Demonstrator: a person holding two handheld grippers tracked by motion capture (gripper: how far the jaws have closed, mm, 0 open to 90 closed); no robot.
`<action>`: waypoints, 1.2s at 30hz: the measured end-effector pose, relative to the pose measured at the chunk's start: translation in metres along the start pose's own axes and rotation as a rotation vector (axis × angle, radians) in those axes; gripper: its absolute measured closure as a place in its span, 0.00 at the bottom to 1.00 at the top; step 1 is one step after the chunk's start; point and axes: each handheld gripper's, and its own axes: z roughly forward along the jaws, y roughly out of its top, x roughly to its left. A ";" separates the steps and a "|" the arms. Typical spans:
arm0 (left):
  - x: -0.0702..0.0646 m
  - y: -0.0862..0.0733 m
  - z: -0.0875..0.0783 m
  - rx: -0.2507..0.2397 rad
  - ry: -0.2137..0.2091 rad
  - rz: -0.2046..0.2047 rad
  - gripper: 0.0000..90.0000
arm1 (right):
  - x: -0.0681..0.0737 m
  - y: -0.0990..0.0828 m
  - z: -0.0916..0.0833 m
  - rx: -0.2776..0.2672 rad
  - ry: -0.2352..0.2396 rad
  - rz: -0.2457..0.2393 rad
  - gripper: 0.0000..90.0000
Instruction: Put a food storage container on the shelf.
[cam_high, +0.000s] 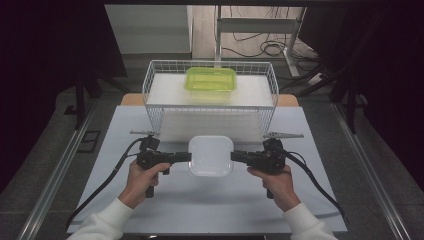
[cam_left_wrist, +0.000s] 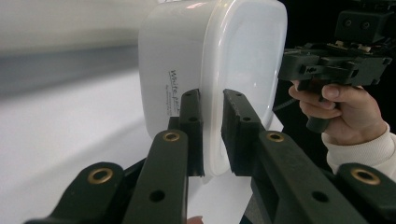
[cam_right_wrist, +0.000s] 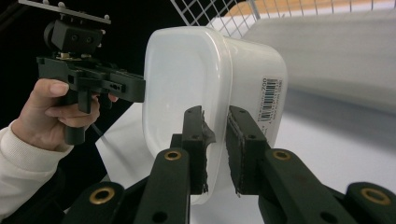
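A white lidded plastic container (cam_high: 210, 155) hangs just above the white table sheet, held from both sides. My left gripper (cam_high: 189, 157) is shut on its left rim, and in the left gripper view the two black jaws pinch the lid edge of the container (cam_left_wrist: 212, 74). My right gripper (cam_high: 232, 156) is shut on the opposite rim; the right gripper view has its jaws clamped over the edge of the container (cam_right_wrist: 187, 79). A green lidded container (cam_high: 210, 79) lies inside the white wire basket (cam_high: 150, 95) behind.
The wire basket stands at the table's far middle, close behind the held container. Cables (cam_high: 107, 180) trail from both grippers across the sheet. Metal rails (cam_high: 55, 175) run along both table sides. Bare sheet (cam_high: 210, 200) lies toward the person.
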 end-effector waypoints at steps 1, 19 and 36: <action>-0.001 0.003 0.000 -0.005 -0.001 0.002 0.88 | 0.001 0.003 -0.002 -0.004 -0.001 -0.006 0.86; -0.018 0.046 -0.014 -0.060 0.009 0.046 0.88 | 0.007 0.045 -0.010 -0.063 0.007 -0.041 0.86; -0.027 0.073 -0.024 -0.098 -0.008 0.068 0.89 | 0.008 0.064 -0.013 -0.085 0.017 -0.044 0.85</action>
